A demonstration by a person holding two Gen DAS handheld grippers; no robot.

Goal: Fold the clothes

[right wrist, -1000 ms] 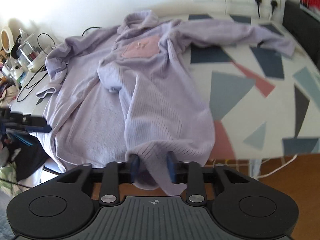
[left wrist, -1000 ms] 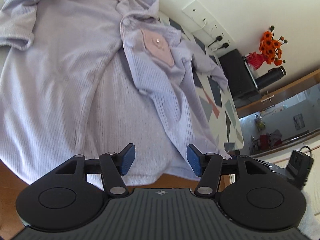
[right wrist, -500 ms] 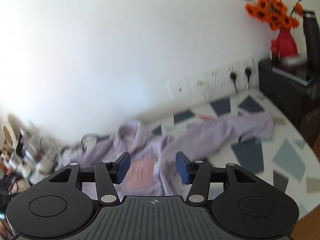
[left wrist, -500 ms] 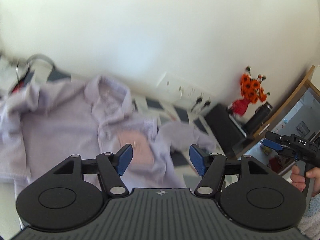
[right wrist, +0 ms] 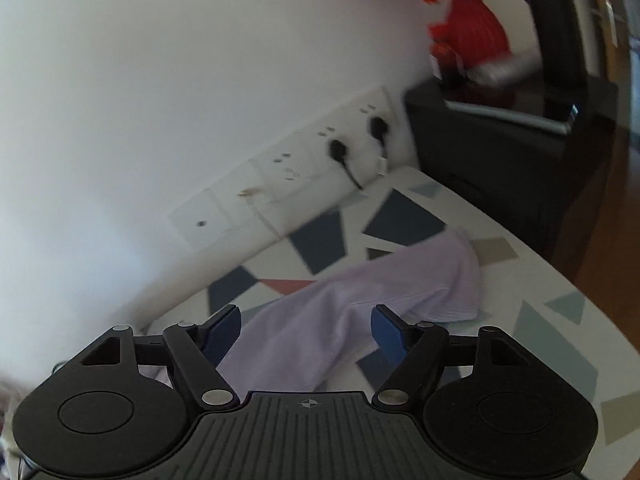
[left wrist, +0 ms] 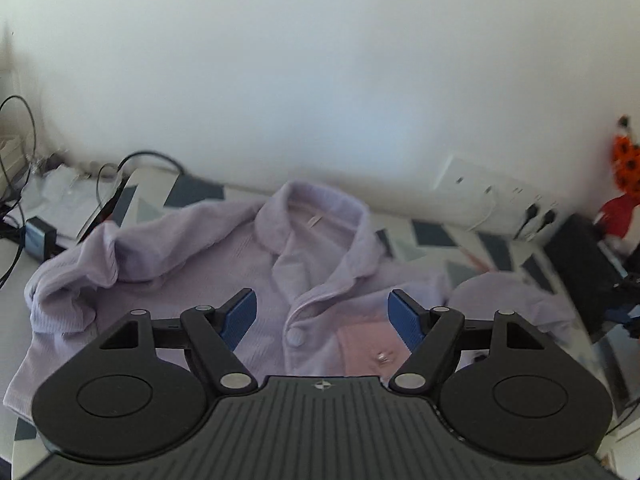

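A lived-in home room: patterned tablecloth [right wrist: 400, 220], wall sockets [right wrist: 280, 176], orange flowers in a red vase [right wrist: 472, 32].

Shirt [left wrist: 248, 280] spread on the table [right wrist: 532, 280], collar toward the far wall, cables [left wrist: 24, 216] at far left. Sleeve [right wrist: 360, 304] stretched rightward below the wall sockets [right wrist: 304, 176], vase [right wrist: 472, 36] far right

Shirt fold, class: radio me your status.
Left gripper and right gripper opening, empty. Shirt flat, unfolded; sleeve stretched out. Nothing blocking.
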